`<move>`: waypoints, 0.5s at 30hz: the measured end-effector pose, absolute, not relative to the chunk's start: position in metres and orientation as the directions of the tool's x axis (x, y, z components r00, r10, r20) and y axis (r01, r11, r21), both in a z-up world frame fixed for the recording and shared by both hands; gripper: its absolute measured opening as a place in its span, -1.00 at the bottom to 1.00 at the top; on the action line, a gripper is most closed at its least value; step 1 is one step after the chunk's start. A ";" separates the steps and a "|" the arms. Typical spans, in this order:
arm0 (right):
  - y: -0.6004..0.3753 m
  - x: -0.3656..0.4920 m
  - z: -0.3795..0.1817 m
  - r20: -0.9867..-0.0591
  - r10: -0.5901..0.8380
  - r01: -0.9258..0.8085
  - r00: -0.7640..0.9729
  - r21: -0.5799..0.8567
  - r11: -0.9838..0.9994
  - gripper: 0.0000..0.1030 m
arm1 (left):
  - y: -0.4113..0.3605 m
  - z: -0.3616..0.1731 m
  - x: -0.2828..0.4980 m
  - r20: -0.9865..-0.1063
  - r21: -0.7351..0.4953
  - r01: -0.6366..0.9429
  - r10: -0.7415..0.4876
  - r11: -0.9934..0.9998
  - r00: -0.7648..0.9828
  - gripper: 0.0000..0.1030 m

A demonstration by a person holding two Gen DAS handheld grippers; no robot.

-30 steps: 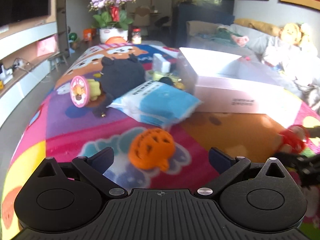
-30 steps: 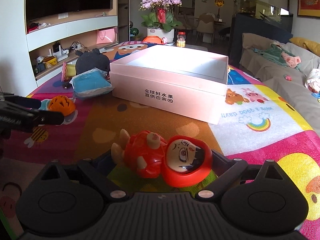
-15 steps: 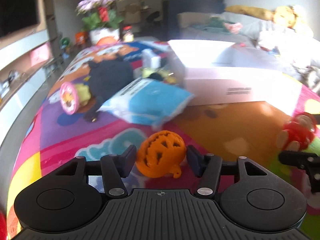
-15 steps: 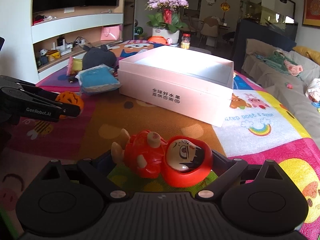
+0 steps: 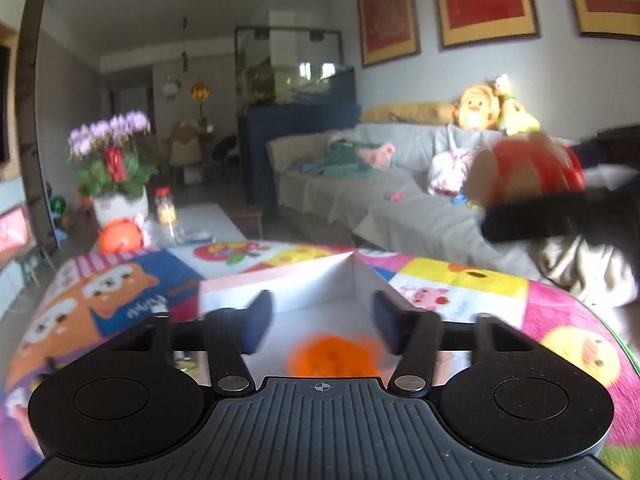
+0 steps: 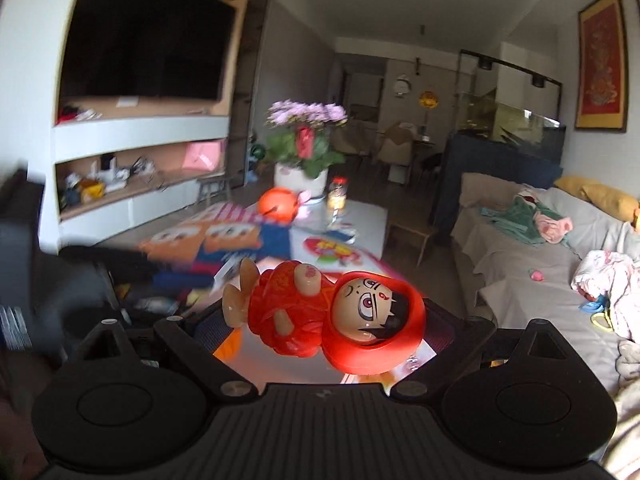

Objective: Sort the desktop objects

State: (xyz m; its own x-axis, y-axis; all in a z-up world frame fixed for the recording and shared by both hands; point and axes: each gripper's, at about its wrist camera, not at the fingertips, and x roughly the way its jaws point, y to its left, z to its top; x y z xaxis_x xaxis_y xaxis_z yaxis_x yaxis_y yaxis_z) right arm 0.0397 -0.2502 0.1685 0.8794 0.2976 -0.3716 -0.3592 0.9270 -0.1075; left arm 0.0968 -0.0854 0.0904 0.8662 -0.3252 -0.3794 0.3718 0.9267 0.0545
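Left gripper (image 5: 320, 322) above the open pink box (image 5: 280, 280) on the table (image 5: 460, 292); fingers (image 5: 258, 320) apart and opening, clear of the blurred orange pumpkin toy (image 5: 332, 356) below them over the box floor. Right gripper (image 6: 320, 312) raised off the table, fingers clamped on the red doll (image 6: 332, 316), which lies sideways, head toward the right finger.
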 end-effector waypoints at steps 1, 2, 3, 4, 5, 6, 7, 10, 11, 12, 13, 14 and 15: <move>-0.248 0.056 0.171 -0.375 0.294 -0.351 0.879 -0.090 0.932 0.86 | -0.083 0.087 0.103 -0.401 0.031 0.357 -0.316 0.934 0.860 0.48; -0.245 0.071 0.171 -0.378 0.294 -0.346 0.878 -0.077 0.935 0.86 | -0.076 0.083 0.105 -0.409 0.000 0.351 -0.321 0.936 0.854 0.55; -0.241 0.086 0.169 -0.378 0.293 -0.342 0.878 -0.070 0.937 0.86 | -0.068 0.079 0.102 -0.412 -0.020 0.351 -0.328 0.936 0.850 0.70; -0.236 0.101 0.166 -0.380 0.289 -0.339 0.879 -0.070 0.938 0.86 | -0.059 0.075 0.097 -0.414 -0.023 0.343 -0.321 0.939 0.852 0.79; -0.230 0.115 0.161 -0.386 0.285 -0.339 0.877 -0.076 0.938 0.86 | -0.047 0.071 0.091 -0.417 -0.015 0.327 -0.303 0.945 0.857 0.80; -0.224 0.129 0.156 -0.395 0.281 -0.339 0.874 -0.085 0.937 0.86 | -0.038 0.066 0.085 -0.422 -0.008 0.311 -0.286 0.950 0.860 0.81; -0.219 0.145 0.149 -0.412 0.272 -0.338 0.869 -0.094 0.937 0.86 | -0.027 0.062 0.080 -0.433 -0.009 0.298 -0.272 0.955 0.860 0.83; -0.206 0.177 0.129 -0.463 0.218 -0.298 0.859 -0.107 0.948 0.87 | 0.003 0.053 0.065 -0.470 -0.031 0.257 -0.241 0.966 0.849 0.86; -0.205 0.181 0.123 -0.475 0.209 -0.291 0.855 -0.105 0.951 0.87 | 0.010 0.050 0.061 -0.478 -0.032 0.243 -0.229 0.969 0.848 0.86; -0.207 0.182 0.119 -0.480 0.201 -0.281 0.854 -0.100 0.955 0.87 | 0.017 0.047 0.058 -0.484 -0.031 0.231 -0.217 0.972 0.848 0.87; -0.209 0.178 0.114 -0.479 0.191 -0.269 0.857 -0.100 0.958 0.87 | 0.022 0.044 0.055 -0.489 -0.030 0.222 -0.208 0.975 0.847 0.89; -0.210 0.173 0.112 -0.478 0.186 -0.265 0.858 -0.104 0.959 0.87 | 0.025 0.042 0.053 -0.494 -0.031 0.216 -0.202 0.976 0.845 0.89; -0.213 0.164 0.110 -0.474 0.186 -0.268 0.861 -0.112 0.957 0.87 | 0.026 0.040 0.051 -0.502 -0.033 0.210 -0.198 0.977 0.842 0.90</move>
